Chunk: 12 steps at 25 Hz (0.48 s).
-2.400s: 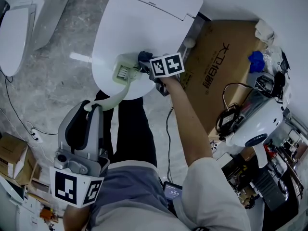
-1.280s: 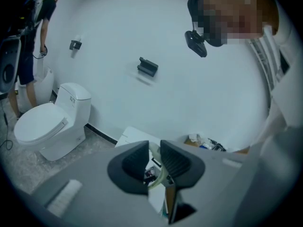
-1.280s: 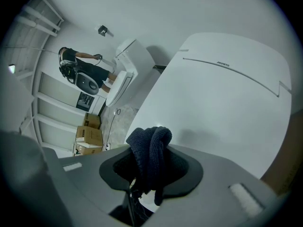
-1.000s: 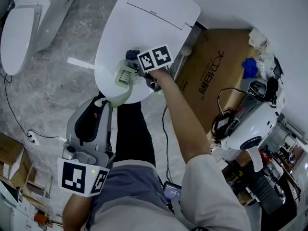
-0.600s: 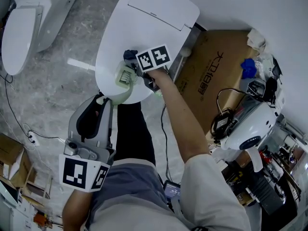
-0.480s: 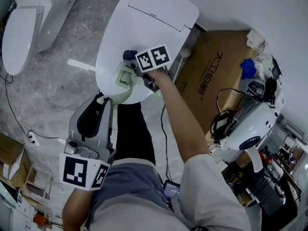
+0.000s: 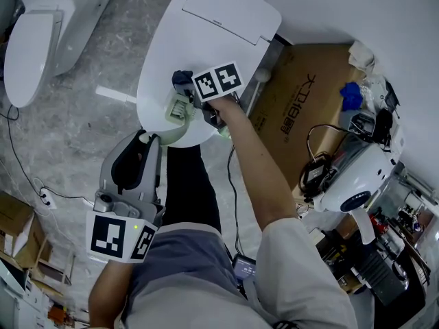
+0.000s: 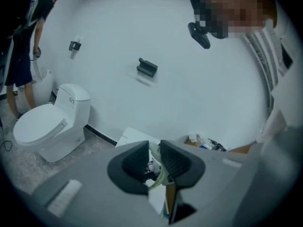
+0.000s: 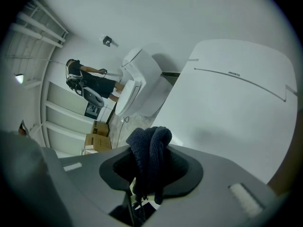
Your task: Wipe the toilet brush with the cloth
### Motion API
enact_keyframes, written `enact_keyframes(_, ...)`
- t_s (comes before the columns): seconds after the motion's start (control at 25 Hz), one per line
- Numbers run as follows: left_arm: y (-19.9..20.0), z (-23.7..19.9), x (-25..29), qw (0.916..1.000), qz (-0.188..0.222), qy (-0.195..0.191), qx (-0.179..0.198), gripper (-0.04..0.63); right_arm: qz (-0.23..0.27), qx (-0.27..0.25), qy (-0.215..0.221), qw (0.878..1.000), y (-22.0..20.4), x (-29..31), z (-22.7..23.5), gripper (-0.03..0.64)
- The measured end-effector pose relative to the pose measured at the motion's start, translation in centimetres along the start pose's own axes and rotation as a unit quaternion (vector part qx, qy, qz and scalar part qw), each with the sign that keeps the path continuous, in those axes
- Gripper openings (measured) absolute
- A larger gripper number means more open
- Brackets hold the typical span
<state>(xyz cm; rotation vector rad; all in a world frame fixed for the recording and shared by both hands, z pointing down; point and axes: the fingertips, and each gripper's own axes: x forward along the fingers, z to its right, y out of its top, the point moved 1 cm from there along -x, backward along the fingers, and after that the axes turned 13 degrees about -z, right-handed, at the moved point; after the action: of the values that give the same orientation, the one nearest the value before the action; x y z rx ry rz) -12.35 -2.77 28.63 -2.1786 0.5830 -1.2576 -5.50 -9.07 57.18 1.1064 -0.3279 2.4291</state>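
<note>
left claw (image 8: pixel 154 149) is clamped on the pale green brush (image 8: pixel 160 176) handle. right claw (image 9: pixel 150 170) grips the dark cloth (image 9: pixel 150 148). only the head view shows the cloth meeting the brush head (image 7: pixel 177 107), above the closed toilet lid (image 7: pixel 206 40).

The toilet brush (image 7: pixel 177 108) lies on the near edge of the shut toilet lid (image 7: pixel 212 33). The left claw (image 7: pixel 145 141) holds its handle, close to the person. The right claw (image 7: pixel 191 91) holds the cloth (image 7: pixel 181 79) just behind the brush head. A box (image 7: pixel 302 94) lies right of this toilet. Another toilet (image 7: pixel 34 40) stands far left.
</note>
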Motion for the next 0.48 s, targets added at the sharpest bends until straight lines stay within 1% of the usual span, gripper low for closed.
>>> enact_keyframes(0.16, 0.0, 0.0, 0.0, 1.0000, 0.000, 0.000, 0.000, 0.000, 0.006, -0.005, 0.007, 1.000, 0.0, -0.4, -0.7, 0.120)
enact_keyframes(0.32, 0.0, 0.2, -0.2, 0.9999, 0.002, 0.004, 0.013, 0.000, 0.010, -0.011, 0.014, 1.000, 0.0, -0.8, -1.3, 0.120)
enact_keyframes(0.48, 0.1, 0.1, -0.1, 0.9999, 0.001, 0.006, 0.013, 0.000, 0.013, -0.020, 0.020, 1.000, -0.1, -1.0, -1.7, 0.120)
